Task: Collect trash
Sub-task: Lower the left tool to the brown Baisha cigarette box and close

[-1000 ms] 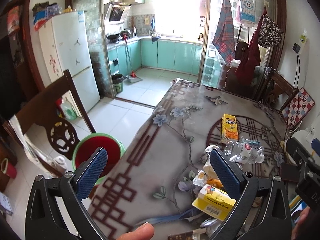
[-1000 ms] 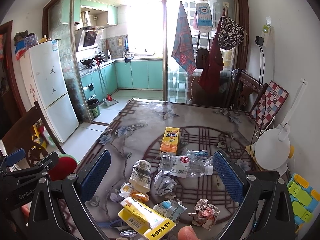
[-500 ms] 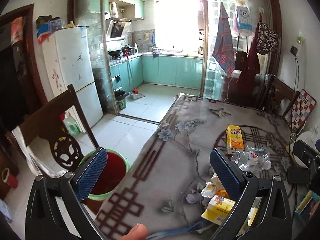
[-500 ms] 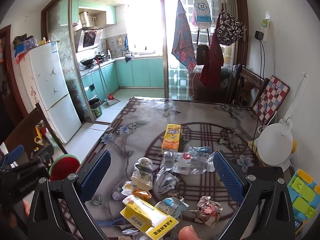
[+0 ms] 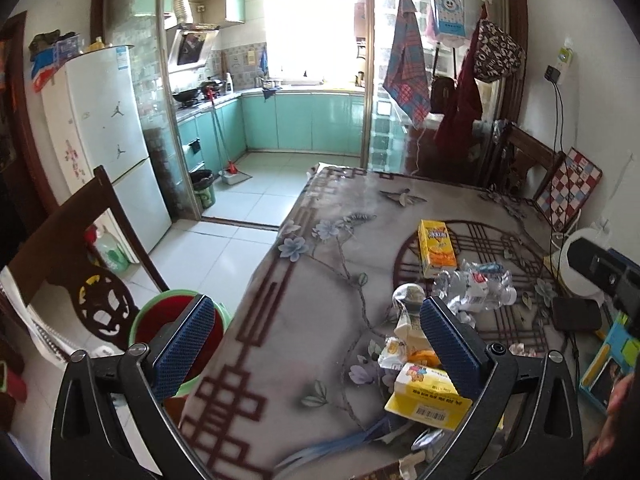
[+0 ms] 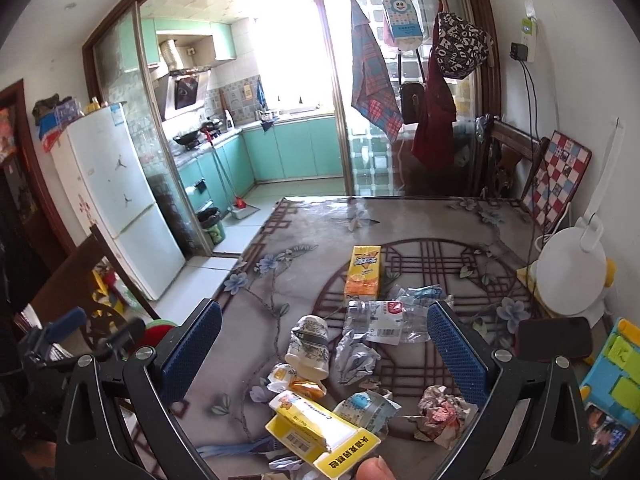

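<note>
Trash lies on the patterned table: an orange juice carton, a crushed clear bottle, a tipped paper cup, crumpled wrappers and a yellow box. My right gripper hangs open above this pile, touching nothing. My left gripper is open too, over the table's left edge, with the yellow box and juice carton to its right. A red bin with a green rim stands on the floor beside the table, partly behind my left finger.
A dark wooden chair stands left of the bin. A white kettle, a phone and a blue-green toy sit at the table's right. A fridge and kitchen lie beyond. A thumb tip shows at the bottom.
Both cameras have risen and tilted slightly; the left view has swung so more of the table and trash shows. Both grippers stay open and nothing on the table has moved.
</note>
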Motion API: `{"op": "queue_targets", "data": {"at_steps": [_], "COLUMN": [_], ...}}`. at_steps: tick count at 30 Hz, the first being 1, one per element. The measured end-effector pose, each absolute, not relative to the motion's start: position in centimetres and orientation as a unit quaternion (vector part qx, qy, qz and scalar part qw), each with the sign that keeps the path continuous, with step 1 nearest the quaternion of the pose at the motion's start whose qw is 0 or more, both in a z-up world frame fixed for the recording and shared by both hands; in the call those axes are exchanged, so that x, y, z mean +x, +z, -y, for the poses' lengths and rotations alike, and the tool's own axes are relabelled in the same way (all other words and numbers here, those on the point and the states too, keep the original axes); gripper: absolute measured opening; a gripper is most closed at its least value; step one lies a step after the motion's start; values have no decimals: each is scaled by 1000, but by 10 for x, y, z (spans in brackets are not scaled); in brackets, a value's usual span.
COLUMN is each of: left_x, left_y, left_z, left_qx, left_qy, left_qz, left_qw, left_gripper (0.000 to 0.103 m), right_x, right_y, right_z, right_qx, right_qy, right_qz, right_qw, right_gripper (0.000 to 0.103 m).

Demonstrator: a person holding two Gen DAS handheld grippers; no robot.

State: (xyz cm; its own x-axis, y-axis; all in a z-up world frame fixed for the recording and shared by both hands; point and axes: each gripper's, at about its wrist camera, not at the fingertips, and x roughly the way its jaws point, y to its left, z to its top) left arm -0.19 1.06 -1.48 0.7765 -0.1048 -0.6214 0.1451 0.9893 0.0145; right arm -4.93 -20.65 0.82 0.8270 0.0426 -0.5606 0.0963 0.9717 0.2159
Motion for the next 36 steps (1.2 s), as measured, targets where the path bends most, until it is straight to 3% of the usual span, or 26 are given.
{"op": "queue_targets", "data": {"at_steps": [4,9,11,15,20,28,36], "left_x": [-15,-37,-50,-67,-65,-64,-63], "left_y": [-43,-103,-131,-162,-166,-167,-176], "left_z": [5,28,39,53,52,48,57], "left_qx": [97,168,197,246,222,206,208], "left_qy": [-122,-214,-245,-265,-254,-234,-281], "left_qz": [-352,-425,-452,-475,-495,-459,-504], "left_qw": [923,864,835,802,800,832,790], "left_gripper": [103,102,95,94,87,88,84], "right_x": [-47,-59,-63,-66,-70,-76,-81], "right_y": [-17,-36,-40,-51,-68,-90,-110], "right_z": [222,231,238,252,249,256,286], "right_qx": [107,46,47,86,94,124,167], "right_qy": [-15,-44,-42,-21,-4,8,-17], "right_qz": [-364,-385,-392,-413,-433,-455,-465], "right_qw": [925,921,918,906,896,882,869], "right_gripper": [103,103,103,103,103,103,103]}}
